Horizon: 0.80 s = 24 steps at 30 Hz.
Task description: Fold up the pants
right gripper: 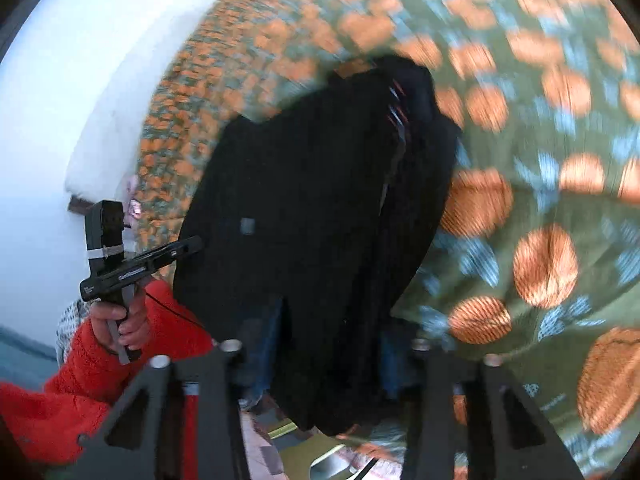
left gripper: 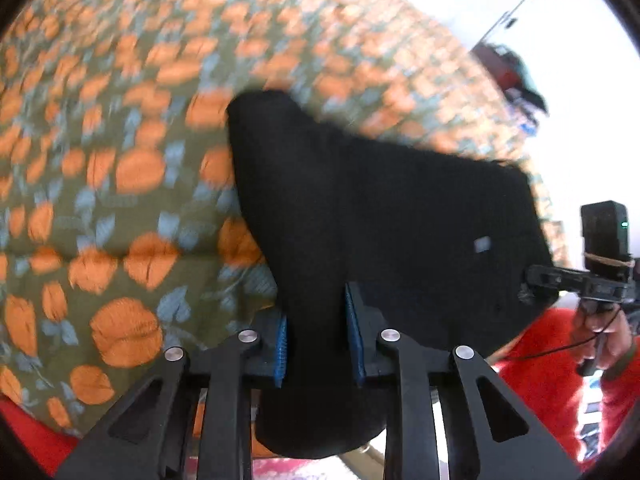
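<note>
Black pants pinched, floral bedspread behind

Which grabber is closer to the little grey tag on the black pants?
Left, though it's close. The left gripper pinches the black pants just below-left of the grey tag. The right gripper pinches the pants' edge, a bit farther from it.

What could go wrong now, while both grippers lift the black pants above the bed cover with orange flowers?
1. The left gripper pinches only a narrow bunch of the black knitted pants; it may slip out.
2. In the right gripper the fabric hangs thick and doubled, so layers could fold unevenly.
3. Both views are blurred; the loose end may drag crookedly on the green bed cover with orange flowers.
</note>
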Motion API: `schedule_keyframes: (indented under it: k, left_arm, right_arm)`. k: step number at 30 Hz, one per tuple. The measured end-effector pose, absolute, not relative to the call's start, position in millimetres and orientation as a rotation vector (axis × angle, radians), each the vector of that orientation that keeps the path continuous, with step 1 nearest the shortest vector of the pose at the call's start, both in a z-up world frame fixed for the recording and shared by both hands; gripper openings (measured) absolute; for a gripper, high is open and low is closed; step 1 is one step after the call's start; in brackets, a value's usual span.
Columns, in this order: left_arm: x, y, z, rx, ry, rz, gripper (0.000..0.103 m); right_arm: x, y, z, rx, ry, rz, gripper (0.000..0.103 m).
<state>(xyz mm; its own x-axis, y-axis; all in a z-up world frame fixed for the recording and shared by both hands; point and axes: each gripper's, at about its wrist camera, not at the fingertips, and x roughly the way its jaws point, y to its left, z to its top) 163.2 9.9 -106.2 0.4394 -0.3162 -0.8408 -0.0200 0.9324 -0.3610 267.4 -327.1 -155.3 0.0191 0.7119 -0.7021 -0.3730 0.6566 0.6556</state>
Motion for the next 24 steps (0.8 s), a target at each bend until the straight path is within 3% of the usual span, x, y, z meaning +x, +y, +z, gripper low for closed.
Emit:
schedule_keyframes:
  k: [4,8,12,16,18,19,21,23,24]
  left_arm:
    - [189.4,14.9,-53.4,-0.32,0.966,-0.196,0.021]
    - [228.1,23.1,-35.7,-0.223,0.878,-0.123,0.021]
    - [265.1,16.8,-85.0,-0.102,0.941,-0.013,0.028]
    - [261.1,12.0,-133.8,0.035,1.045,0.104,0.03]
    - [238.1,10.2,-127.1,0.056,1.014,0.105,0.052]
    - [222.5,9.7,-119.5,0.081,0.991,0.111,0.072]
    - [192.7,7.4,-98.6,0.118,0.928,0.112,0.078]
    - [175.5,5.6,-82.2,0.123,0.898,0.113,0.088]
    - [160.0,3.3,-67.2,0.12,0.871,0.127,0.093]
  right_arm:
    - [285.2,-307.2,-99.5,0.262,1.162,0.921,0.033]
    - [329.6,-289.1,-74.0,0.205,1.065,0.908,0.033]
    - [374.4,-275.9,-98.6,0.146,1.063,0.789,0.035]
    - [401.2,-295.9,-163.8,0.124,1.262,0.528,0.046]
    - [394.6,-314.9,-164.2,0.197,1.24,0.514,0.047]
    - [384.8,-324.1,-154.0,0.198,1.201,0.509,0.05]
    - [362.5,-333.2,-128.2,0.104,1.132,0.497,0.051]
    - [340.9,-339.1,-105.7,0.03,1.078,0.491,0.071]
    - [323.7,-342.8,-90.0,-0.008,1.039,0.472,0.094]
